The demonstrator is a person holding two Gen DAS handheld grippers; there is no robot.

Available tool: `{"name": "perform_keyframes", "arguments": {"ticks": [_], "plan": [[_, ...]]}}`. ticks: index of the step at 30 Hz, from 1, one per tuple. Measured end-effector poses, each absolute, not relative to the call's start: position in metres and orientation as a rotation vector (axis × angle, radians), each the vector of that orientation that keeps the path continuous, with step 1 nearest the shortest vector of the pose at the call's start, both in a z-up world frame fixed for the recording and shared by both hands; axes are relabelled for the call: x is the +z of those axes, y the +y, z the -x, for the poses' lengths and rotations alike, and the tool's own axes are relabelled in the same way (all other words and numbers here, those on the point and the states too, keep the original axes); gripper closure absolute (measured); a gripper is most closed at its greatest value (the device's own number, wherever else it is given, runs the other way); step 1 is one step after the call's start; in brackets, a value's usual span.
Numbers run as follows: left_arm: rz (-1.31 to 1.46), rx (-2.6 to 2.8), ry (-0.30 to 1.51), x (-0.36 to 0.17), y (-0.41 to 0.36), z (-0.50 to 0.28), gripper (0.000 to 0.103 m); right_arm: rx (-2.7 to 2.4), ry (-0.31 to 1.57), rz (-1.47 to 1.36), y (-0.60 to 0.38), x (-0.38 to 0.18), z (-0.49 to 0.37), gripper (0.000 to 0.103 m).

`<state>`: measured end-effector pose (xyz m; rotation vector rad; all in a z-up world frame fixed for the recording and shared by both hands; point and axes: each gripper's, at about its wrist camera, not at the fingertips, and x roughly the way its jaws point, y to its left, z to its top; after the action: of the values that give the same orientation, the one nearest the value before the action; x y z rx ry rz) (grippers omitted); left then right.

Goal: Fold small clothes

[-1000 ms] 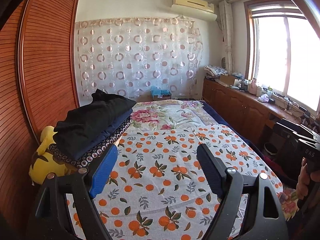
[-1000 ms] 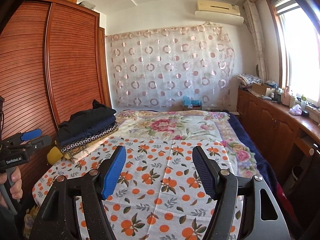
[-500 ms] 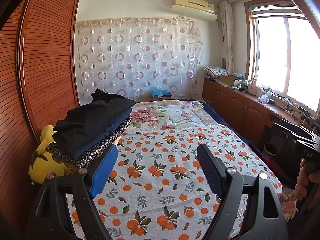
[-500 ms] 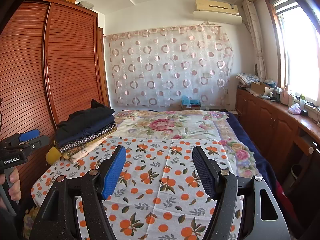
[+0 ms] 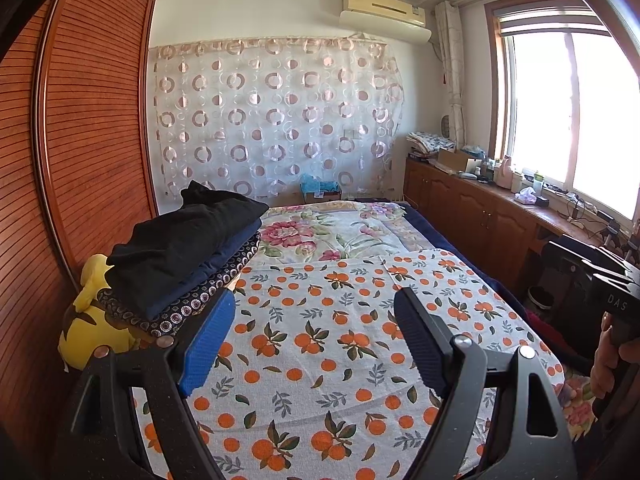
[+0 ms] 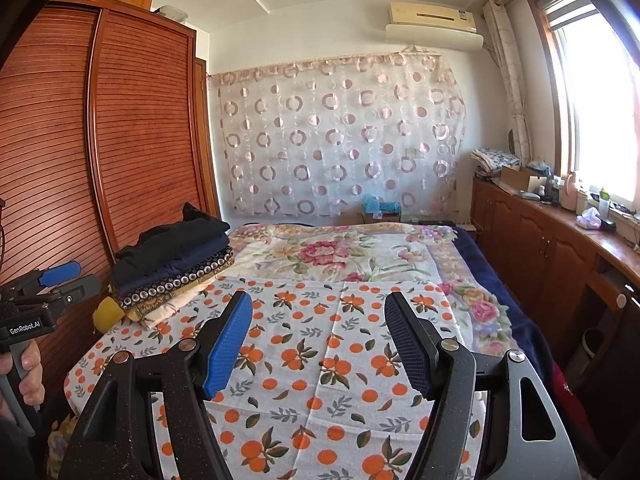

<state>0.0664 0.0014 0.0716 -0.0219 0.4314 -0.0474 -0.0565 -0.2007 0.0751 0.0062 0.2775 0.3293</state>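
Note:
A stack of folded clothes point(image 5: 180, 248) point(image 6: 176, 256), black on top, lies at the bed's left edge beside the wardrobe. A white cloth with an orange-fruit print point(image 5: 320, 364) point(image 6: 320, 364) is spread flat over the near part of the bed. My left gripper point(image 5: 314, 304) hovers open above this cloth with nothing between its blue pads, just right of the stack. My right gripper point(image 6: 319, 304) is also open and empty above the cloth. In the right wrist view, the left gripper point(image 6: 66, 280) shows at the left edge, held by a hand point(image 6: 28, 372).
A slatted wooden wardrobe point(image 5: 80, 160) runs along the left. A yellow plush toy point(image 5: 88, 332) sits under the stack. A floral blanket point(image 6: 340, 252) covers the far bed. Wooden cabinets point(image 6: 540, 248) with clutter stand under the window at right.

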Motion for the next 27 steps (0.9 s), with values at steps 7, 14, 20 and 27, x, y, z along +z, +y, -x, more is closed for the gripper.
{"name": "perform_keyframes", "arguments": {"ticks": [7,14,20,27], "plan": [[0.024,-0.048,0.432,0.071,0.001,-0.067,0.021,0.331,0.274,0.001,-0.205,0.073,0.055,0.032],[0.020,-0.047,0.425,0.072,0.000,-0.066,0.021,0.332,0.273,0.002,-0.207,0.073,0.055,0.032],[0.018,-0.048,0.423,0.073,-0.001,-0.066,0.021,0.332,0.270,0.000,-0.211,0.072,0.053,0.032],[0.018,-0.048,0.422,0.073,0.000,-0.065,0.021,0.335,0.270,0.000,-0.213,0.072,0.052,0.032]]}}
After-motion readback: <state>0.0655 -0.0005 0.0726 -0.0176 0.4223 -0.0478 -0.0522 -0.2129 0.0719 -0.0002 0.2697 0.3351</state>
